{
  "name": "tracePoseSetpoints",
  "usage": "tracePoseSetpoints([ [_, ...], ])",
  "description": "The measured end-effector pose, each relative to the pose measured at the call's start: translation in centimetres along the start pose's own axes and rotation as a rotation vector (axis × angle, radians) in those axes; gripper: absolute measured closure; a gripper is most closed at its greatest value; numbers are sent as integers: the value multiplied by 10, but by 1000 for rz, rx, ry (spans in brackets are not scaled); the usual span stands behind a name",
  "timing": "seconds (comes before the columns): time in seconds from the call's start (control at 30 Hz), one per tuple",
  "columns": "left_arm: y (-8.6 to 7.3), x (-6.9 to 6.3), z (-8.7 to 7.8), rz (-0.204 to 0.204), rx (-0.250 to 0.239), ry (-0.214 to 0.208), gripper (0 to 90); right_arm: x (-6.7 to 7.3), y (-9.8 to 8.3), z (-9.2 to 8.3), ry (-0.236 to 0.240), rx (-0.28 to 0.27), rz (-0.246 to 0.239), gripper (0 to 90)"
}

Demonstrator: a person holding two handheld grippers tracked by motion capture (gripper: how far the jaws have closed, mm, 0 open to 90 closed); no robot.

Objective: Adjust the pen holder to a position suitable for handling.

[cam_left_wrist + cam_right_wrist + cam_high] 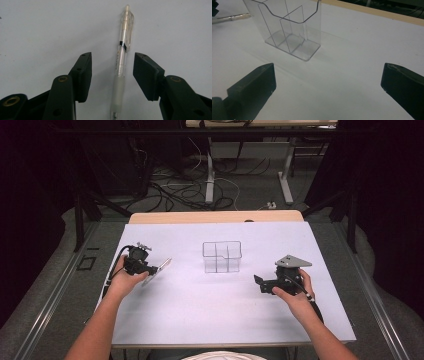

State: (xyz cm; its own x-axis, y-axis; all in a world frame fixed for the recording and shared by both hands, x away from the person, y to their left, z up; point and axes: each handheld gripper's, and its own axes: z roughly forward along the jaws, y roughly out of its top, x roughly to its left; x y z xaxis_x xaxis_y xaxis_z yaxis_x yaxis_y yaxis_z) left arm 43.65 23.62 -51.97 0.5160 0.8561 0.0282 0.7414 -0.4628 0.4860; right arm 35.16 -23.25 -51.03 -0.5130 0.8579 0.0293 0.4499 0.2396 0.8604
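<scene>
A clear plastic pen (121,62) with a frosted grip lies flat on the white table top (200,315). My left gripper (113,57) stands low over it with one jaw on either side of the barrel, and a gap shows on both sides, so the pads do not touch it. From above, the left gripper (150,269) is at the table's left with the pen (160,268) at its tip. A clear plastic organizer (222,256) with dividers stands upright at mid-table. My right gripper (260,283) rests at the right, pointing toward the organizer (287,27), jaws wide apart with nothing between them.
The table's far edge is a wooden strip (215,216). Beyond it are table legs and cables on the floor (200,190). Bare white surface lies between the organizer and the near edge. The pen (234,17) shows far left of the organizer in the right gripper view.
</scene>
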Motion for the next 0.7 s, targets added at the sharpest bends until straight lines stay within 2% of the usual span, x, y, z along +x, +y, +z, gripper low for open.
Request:
tracePoseSetpoints([
  [0.13,-1,-1,5,26,31,-3,527,2,-1,2,13,13,-11,0],
  [0.3,-2,-3,8,29,66,-12,599,1,-1,2,7,19,-14,0],
  [0.7,-2,-4,13,51,93,-22,712,-1,-1,2,9,18,-13,0],
])
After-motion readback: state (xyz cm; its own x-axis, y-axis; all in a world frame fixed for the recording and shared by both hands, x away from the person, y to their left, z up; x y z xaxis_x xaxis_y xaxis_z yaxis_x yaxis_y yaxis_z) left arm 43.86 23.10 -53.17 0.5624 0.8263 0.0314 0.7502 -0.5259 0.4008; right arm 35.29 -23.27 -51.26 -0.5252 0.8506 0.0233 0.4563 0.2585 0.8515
